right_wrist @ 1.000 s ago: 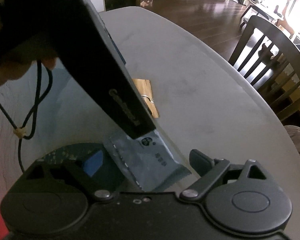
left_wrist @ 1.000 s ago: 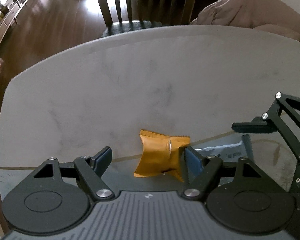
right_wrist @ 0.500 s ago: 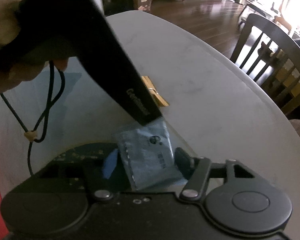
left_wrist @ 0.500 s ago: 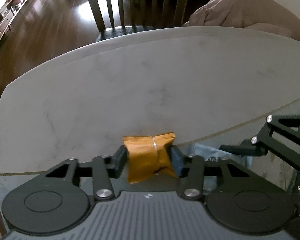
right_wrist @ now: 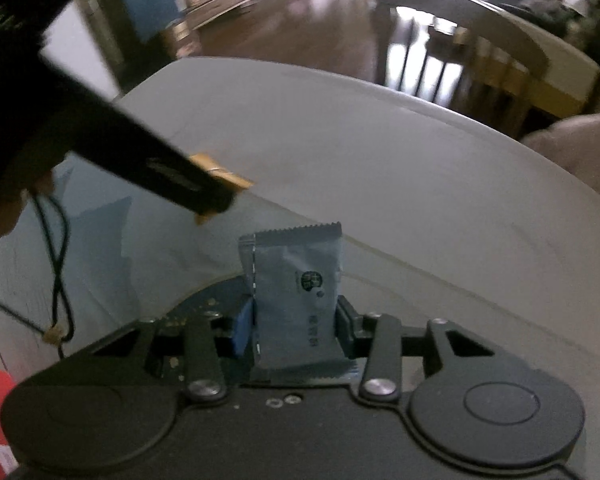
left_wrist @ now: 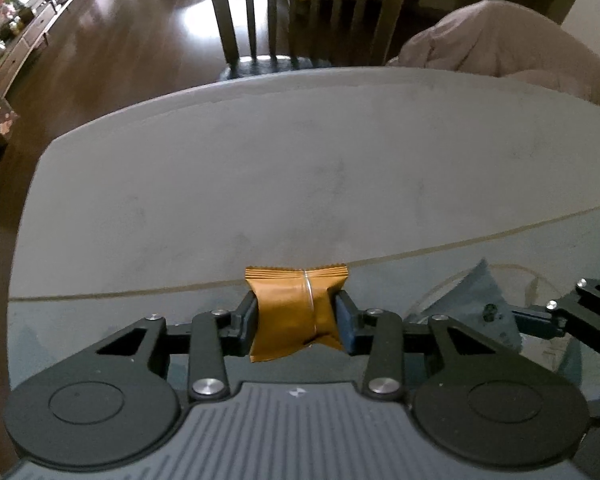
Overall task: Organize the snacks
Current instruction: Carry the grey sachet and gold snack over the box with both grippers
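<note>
Snack packets sit one in each of my grippers. My left gripper is clamped on an orange foil packet, its two fingers pressed against the packet's sides so the wrapper pinches in at the middle; the serrated top seal fans out above the jaws and a thin pale seam runs down the front. From the left wrist view the packet hangs just over the near part of the pale marbled table, close to a thin tan line that crosses the surface. My right gripper is closed on a grey-blue snack packet, which stands upright between the fingers with its zigzag top edge uppermost, a small round dark logo on its face and a line of print below that is too blurred to read. The same grey-blue packet shows at the right edge of the left wrist view, near the orange one but apart from it. In the right wrist view the dark body of my left gripper cuts across the upper left, the orange packet's end poking out past it. A dark wooden chair stands at the far side of the table, beside a heap of pinkish cloth.
</note>
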{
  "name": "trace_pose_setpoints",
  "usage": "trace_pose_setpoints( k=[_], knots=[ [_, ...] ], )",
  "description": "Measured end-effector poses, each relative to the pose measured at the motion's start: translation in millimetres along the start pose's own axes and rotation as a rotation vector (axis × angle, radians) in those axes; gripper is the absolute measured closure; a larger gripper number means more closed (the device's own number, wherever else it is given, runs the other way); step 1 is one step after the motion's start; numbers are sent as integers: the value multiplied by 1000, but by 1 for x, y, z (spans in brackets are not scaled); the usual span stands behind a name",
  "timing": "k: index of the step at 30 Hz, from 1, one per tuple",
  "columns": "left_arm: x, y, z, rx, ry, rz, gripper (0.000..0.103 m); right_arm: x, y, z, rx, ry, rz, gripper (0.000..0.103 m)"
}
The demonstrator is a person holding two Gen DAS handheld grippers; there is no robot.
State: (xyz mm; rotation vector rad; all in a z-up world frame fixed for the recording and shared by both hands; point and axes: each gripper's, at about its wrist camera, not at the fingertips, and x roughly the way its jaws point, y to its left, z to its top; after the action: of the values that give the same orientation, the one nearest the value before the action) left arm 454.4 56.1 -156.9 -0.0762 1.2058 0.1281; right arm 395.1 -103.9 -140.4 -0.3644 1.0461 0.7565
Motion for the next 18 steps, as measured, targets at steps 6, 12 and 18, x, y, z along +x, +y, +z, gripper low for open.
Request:
trace_pose_setpoints(
  k=[6,12,18],
  knots=[
    [-37,4,-11,-9,-38,-2,64,-37,3,-9,80,-35,-15,62],
    [-87,7,-24,-16,-96,8,64,-79,14,-19,141,-88,-1,62],
    [-135,10,-44,-28,-142,6,64,-120,25,-26,173,-123,-3,62]
  ],
)
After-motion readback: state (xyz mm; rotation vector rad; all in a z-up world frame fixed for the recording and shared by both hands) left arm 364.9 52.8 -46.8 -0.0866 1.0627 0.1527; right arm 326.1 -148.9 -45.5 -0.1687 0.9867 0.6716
